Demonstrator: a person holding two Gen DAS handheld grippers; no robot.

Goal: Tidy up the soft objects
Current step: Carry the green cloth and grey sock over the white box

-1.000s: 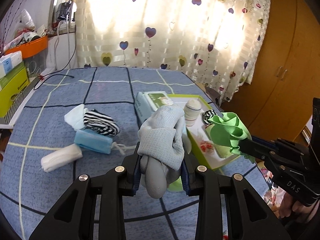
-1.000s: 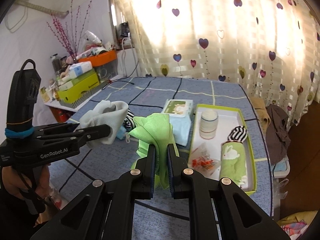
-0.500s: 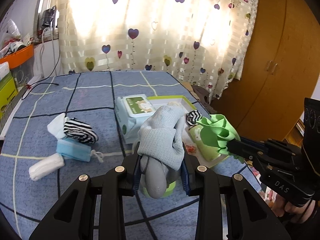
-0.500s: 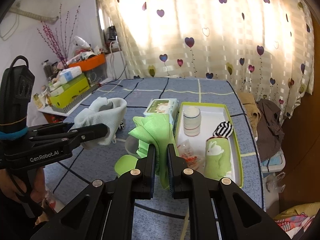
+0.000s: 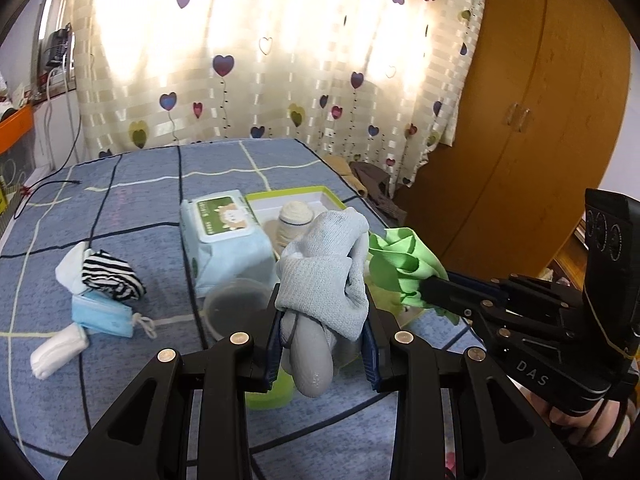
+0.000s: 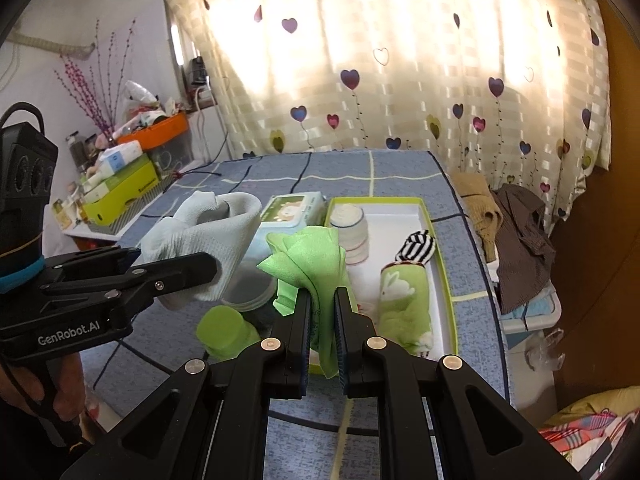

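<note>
My left gripper (image 5: 320, 312) is shut on a grey sock bundle (image 5: 324, 272), held above the blue checked cloth; the bundle also shows in the right wrist view (image 6: 208, 240). My right gripper (image 6: 322, 304) is shut on a folded green cloth (image 6: 312, 256), which also shows in the left wrist view (image 5: 404, 268), just right of the sock. Below them stand a clear round container (image 5: 236, 308) and its green lid (image 6: 224, 328). The green-rimmed tray (image 6: 436, 240) holds a rolled striped white sock (image 6: 352, 228), a black-and-white striped sock (image 6: 416, 246) and a green rabbit towel roll (image 6: 404, 300).
A wet-wipes pack (image 5: 224, 240) lies left of the tray. A striped sock (image 5: 112, 276), a blue face mask (image 5: 102, 318) and a white roll (image 5: 56, 354) lie at the left. Boxes (image 6: 120, 192) line the left edge. Clothes (image 6: 516, 232) hang off the right side.
Both grippers have drawn back and turned right with their loads. The clear container and green lid have come into view below them.
</note>
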